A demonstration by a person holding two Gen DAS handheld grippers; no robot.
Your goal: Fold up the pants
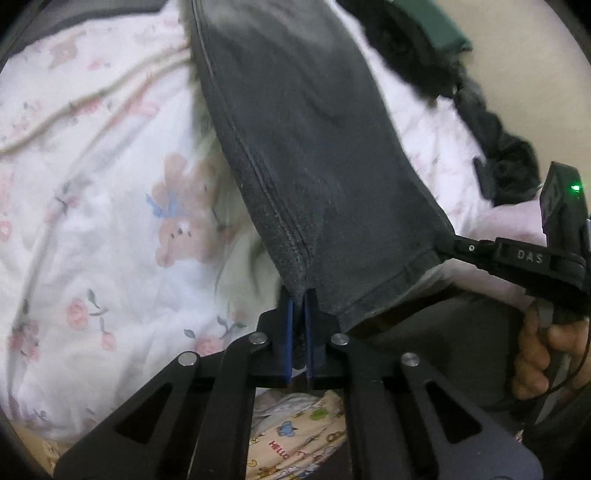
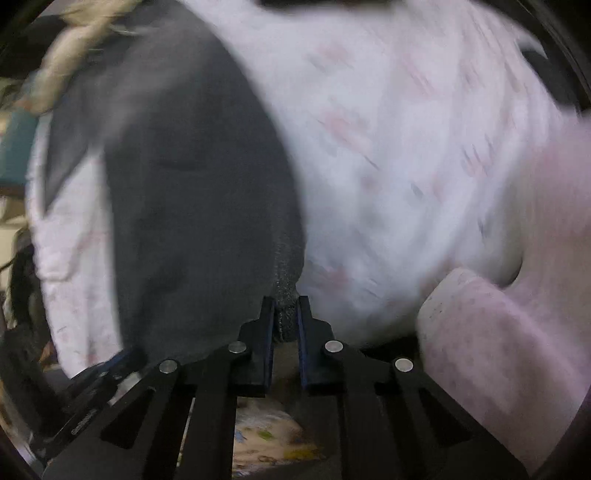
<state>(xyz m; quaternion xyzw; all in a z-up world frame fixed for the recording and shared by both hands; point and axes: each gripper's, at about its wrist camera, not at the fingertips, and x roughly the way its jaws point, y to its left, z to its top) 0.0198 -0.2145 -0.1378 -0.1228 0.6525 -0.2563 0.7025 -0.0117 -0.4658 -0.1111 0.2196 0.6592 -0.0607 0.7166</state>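
Observation:
Dark grey pants [image 1: 306, 147] stretch away from me over a white floral bed cover. My left gripper [image 1: 300, 295] is shut on one corner of the leg hem, at the seam. The right gripper [image 1: 448, 245] shows in the left wrist view, shut on the hem's other corner, with a hand on its handle. In the right wrist view the pants [image 2: 192, 199] hang to the left, lifted, and my right gripper [image 2: 286, 306] is shut on the folded hem edge. That view is blurred.
The white floral quilt [image 1: 103, 206] covers the bed [image 2: 399, 155]. A dark crumpled garment [image 1: 476, 110] and a green item [image 1: 439, 26] lie at the far right. A pink cloth [image 2: 517, 332] lies near right. A cartoon-print fabric [image 1: 295, 439] is below the grippers.

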